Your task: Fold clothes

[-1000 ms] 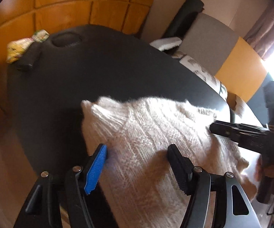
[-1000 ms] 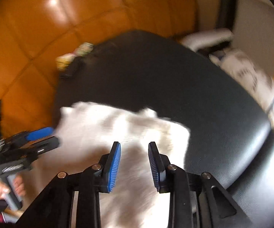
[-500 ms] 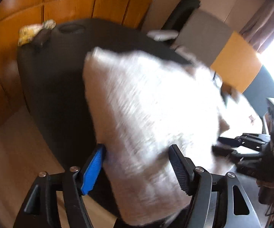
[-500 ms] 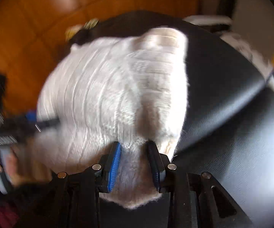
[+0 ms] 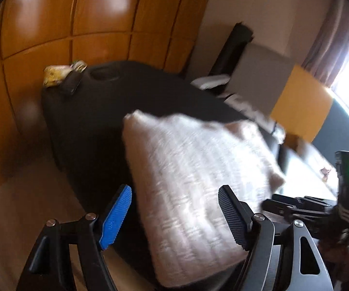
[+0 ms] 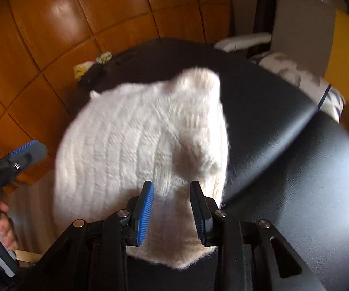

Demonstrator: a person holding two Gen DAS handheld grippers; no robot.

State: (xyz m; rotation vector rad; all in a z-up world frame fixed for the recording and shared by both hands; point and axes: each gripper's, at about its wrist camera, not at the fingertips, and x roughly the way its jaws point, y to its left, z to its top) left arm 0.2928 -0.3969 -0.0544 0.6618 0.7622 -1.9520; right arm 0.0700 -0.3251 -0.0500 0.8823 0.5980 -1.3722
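Observation:
A white knitted sweater (image 5: 194, 169) (image 6: 130, 145), folded into a thick pad, is tilted over the near end of a black padded surface (image 5: 101, 101) (image 6: 283, 169). My left gripper (image 5: 174, 191) stands wide open around the sweater's near edge, with a gap beside its blue finger. In the right wrist view that gripper (image 6: 26, 154) is at the far left, with a hand on its handle. My right gripper (image 6: 172, 186) is shut on a bunch of the sweater's near edge, and knit fills the space between its fingers. It also shows in the left wrist view (image 5: 271, 201) at the right.
A yellow-green packet (image 5: 58, 75) (image 6: 89, 65) and a dark object lie at the surface's far corner. A patterned cushion (image 6: 307, 84) and a grey chair (image 5: 261, 77) stand beyond the right side. Wooden wall panels (image 5: 77, 12) close off the back and left.
The sweater was flat on the surface, then swung up off it. It now sits lower and further onto the surface again. Neither gripper's finger gap has visibly changed.

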